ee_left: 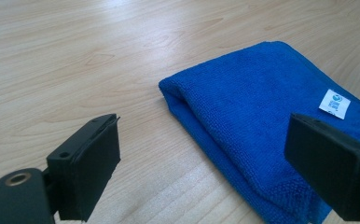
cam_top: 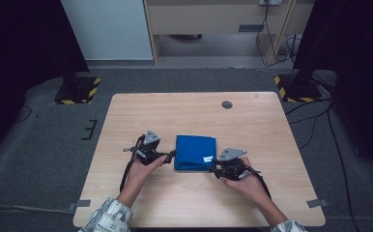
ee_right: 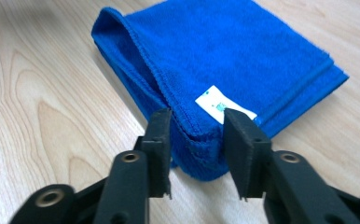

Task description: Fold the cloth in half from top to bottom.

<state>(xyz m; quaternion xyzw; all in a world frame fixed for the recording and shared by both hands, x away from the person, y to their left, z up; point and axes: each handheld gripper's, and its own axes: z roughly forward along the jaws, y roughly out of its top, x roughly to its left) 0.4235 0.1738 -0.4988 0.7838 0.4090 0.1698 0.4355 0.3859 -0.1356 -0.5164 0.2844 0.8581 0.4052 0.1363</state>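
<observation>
Blue terry cloth (cam_top: 195, 152), folded into a thick square with a small white label (ee_right: 225, 106) near one corner, lies flat on the pale wooden table (cam_top: 194, 111), toward its near middle. At its left edge, the left gripper (ee_left: 206, 172) holds its jaws spread wide, one hanging over the cloth's near corner and the other over bare wood. The right gripper (ee_right: 197, 140) has its jaws narrowed around the labelled corner; whether they press it cannot be told.
</observation>
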